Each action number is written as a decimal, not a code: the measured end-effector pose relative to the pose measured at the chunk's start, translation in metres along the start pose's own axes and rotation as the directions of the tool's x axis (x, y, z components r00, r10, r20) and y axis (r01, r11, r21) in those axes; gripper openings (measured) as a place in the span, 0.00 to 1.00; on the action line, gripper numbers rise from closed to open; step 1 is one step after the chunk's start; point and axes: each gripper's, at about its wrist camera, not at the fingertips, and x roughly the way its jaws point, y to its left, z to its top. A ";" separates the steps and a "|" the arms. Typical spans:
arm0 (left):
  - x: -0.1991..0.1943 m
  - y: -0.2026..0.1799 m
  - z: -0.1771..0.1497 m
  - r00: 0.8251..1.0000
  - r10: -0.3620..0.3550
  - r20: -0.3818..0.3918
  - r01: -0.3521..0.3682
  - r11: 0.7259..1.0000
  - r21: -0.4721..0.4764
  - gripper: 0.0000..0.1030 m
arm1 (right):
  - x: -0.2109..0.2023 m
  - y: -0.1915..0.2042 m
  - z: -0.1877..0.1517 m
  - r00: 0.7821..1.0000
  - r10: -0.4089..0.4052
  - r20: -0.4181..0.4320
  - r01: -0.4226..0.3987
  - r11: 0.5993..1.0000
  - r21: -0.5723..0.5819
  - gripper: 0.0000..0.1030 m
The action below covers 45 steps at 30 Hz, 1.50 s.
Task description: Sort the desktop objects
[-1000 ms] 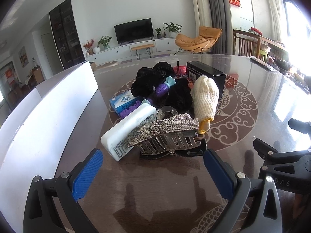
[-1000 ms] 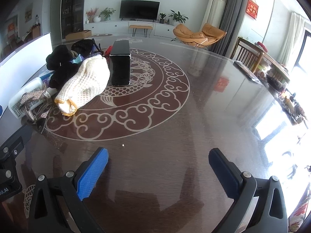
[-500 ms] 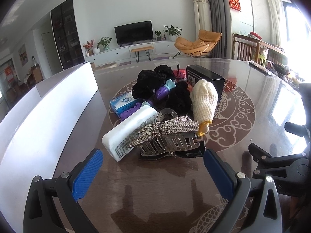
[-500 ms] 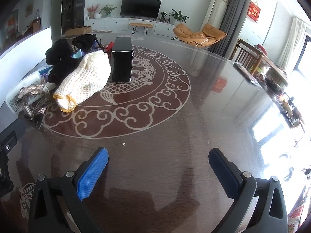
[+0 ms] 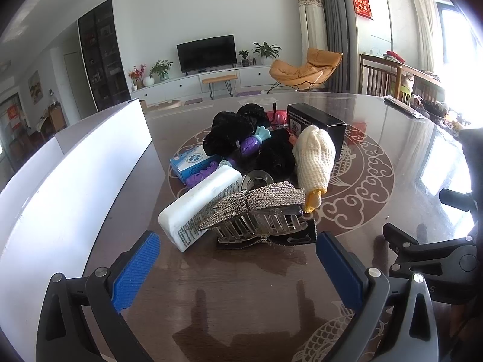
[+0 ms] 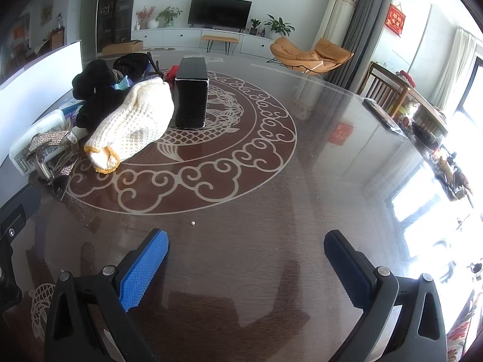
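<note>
Showing a glossy dark table (image 6: 271, 211) with a pale scroll-and-fish medallion, both wrist views face a heap of small objects on its left part. Left gripper (image 5: 237, 259): jaws wide apart, nothing between them, blue pads either side of a rhinestone hair clip (image 5: 256, 208) that lies at the near edge of the heap, just ahead of the fingertips and apart from them. Right gripper (image 6: 246, 250): jaws likewise wide apart and empty, over bare tabletop well clear of the heap; a tiny white speck (image 6: 193, 223) lies just ahead of it.

Heap, front to back in the left view: the hair clip leans against a white rectangular bottle (image 5: 199, 205) with printed text on its end; behind the clip stands a small clear glass piece (image 5: 256, 178). A cream knitted glove (image 5: 314, 160) with a yellow cuff slopes down toward the clip on the right. Farther back lie a blue-and-white box (image 5: 193, 163), a purple toy (image 5: 250, 146) with a teal tip, and several black fabric scrunchies (image 5: 229, 129). A black box (image 5: 317, 120) stands at the rear right, touching the glove. A white board (image 5: 75, 169) runs along the table's left side.

Part of the right gripper's black frame enters the left view at its right edge.
</note>
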 end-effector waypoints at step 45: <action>-0.002 0.013 0.000 1.000 -0.013 -0.002 0.012 0.998 -0.063 1.00 | -0.005 0.006 0.002 1.000 -0.010 0.006 0.010 1.000 -0.013 1.00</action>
